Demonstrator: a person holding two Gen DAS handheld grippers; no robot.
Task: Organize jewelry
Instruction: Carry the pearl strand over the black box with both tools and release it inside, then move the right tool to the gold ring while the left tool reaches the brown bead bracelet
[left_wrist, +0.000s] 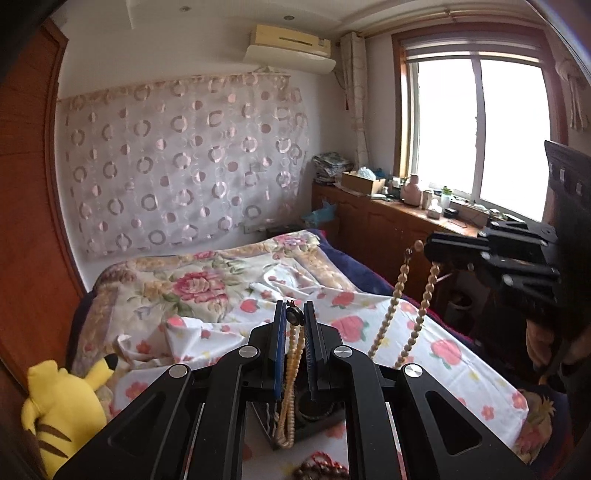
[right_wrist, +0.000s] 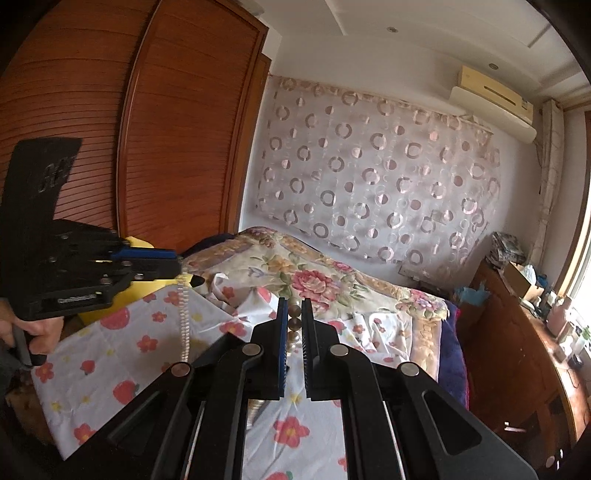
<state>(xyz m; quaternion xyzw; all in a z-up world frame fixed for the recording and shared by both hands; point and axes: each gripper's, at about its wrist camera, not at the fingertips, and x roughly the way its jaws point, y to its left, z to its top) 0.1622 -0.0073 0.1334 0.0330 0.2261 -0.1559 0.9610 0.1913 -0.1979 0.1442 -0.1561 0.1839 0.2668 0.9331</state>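
Note:
A long tan bead necklace (left_wrist: 391, 314) hangs in the air between both grippers above the bed. My left gripper (left_wrist: 294, 314) is shut on one end of it, by a dark round bead (left_wrist: 294, 316), and a doubled strand (left_wrist: 290, 373) hangs down between its fingers. My right gripper (right_wrist: 294, 314) is shut on the other end, with several beads (right_wrist: 294, 325) pinched between its pads. In the left wrist view the right gripper (left_wrist: 434, 254) holds its loop up at the right. In the right wrist view the left gripper (right_wrist: 177, 264) is at the left with the pale strand (right_wrist: 184, 321) hanging from it.
A dark jewelry stand or box (left_wrist: 314, 417) sits below the left gripper on the flowered sheet (left_wrist: 443, 354), with red and brown bead strings (left_wrist: 321, 469) beside it. A yellow plush toy (left_wrist: 62, 402) lies at the left. A wooden cabinet (left_wrist: 391, 229) runs along the window side.

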